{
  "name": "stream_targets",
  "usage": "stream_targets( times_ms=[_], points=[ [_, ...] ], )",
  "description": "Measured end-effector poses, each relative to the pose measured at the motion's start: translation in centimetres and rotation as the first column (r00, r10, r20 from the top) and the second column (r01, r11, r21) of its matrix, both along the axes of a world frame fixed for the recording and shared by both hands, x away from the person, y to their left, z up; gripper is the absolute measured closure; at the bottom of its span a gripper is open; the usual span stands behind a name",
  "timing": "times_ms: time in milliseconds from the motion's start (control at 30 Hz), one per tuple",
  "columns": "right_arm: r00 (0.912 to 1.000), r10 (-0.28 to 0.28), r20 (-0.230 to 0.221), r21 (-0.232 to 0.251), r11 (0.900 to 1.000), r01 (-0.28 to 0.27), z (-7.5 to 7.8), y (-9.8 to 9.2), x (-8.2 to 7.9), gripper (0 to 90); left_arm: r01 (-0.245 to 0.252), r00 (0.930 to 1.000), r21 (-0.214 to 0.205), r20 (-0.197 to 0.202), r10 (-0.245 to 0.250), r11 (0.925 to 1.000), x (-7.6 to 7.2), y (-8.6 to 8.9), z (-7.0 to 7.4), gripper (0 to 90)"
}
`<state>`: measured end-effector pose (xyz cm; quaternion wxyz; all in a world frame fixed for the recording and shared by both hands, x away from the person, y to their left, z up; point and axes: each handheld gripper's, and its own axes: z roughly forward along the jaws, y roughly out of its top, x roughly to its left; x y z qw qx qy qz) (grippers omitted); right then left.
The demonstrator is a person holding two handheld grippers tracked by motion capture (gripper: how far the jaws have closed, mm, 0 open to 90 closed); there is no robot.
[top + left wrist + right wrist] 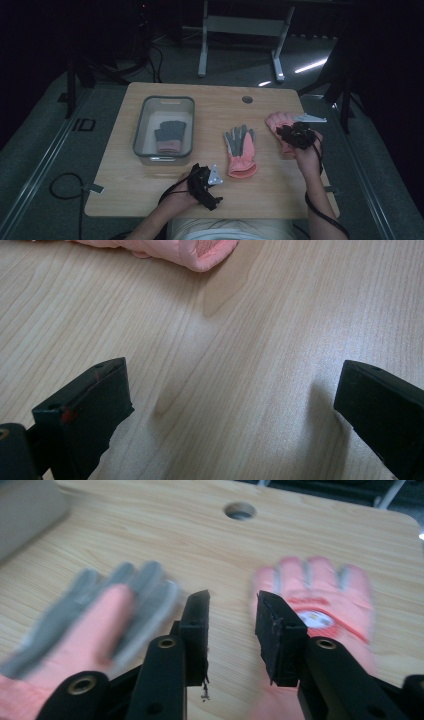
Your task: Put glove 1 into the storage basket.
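Bare table nearside; tub and, seemingly, gloves block beyond

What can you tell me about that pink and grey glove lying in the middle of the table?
The glove in the middle of the table looks knitted, with a pink palm and cuff and grey fingers. It lies flat on the wooden table, fingers spread and pointing away from the person, cuff toward them. Nothing grips it: it lies between the grey bin and a second pink glove. In the right gripper view it is blurred.

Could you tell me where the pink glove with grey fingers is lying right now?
In the high view, pink-and-grey glove lies mid-table, between tub and right gripper.
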<state>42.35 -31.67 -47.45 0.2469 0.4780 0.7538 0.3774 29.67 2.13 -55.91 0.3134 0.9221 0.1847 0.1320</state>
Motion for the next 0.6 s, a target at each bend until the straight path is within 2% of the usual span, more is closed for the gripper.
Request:
stream_targets(
  times_ms=[67,167,200,267,533,600],
  points=[
    [0.9999,-0.015,-0.002,-0.013,0.9998,0.015,-0.2,-1.1,0.5,63.2,0.001,0.9999,-0.003,-0.015,-0.001,1.0,0.0,0.0,0.0,1.3],
    [0.9996,-0.027,-0.002,-0.018,0.9995,0.027,-0.3,-2.1,0.9,61.8,0.01,0.9999,0.005,-0.013,-0.01,0.9999,-0.2,-0.1,0.0,1.3],
    [0.9994,-0.03,-0.016,-0.038,0.9988,0.03,-0.5,-2.7,1.5,59.6,0.013,0.9999,0.009,-0.008,-0.013,0.9999,-0.2,-0.2,0.0,1.3],
    [0.9994,-0.031,-0.017,-0.065,0.9974,0.029,-0.7,-3.1,2.0,58.2,0.014,0.9999,0.012,-0.009,-0.014,0.9998,-0.2,-0.2,-0.1,1.3],
    [0.9989,-0.034,-0.033,-0.115,0.9929,0.03,-1.0,-3.9,4.6,51.5,0.009,0.9999,0.004,-0.007,-0.009,1.0,-0.1,0.0,-0.1,1.3],
    [0.9977,-0.024,-0.064,-0.127,0.9918,0.016,-1.6,-3.7,5.7,50.2,0.011,0.9999,0.019,-0.005,-0.011,0.9998,-0.1,0.0,-0.1,1.3]
  ],
)
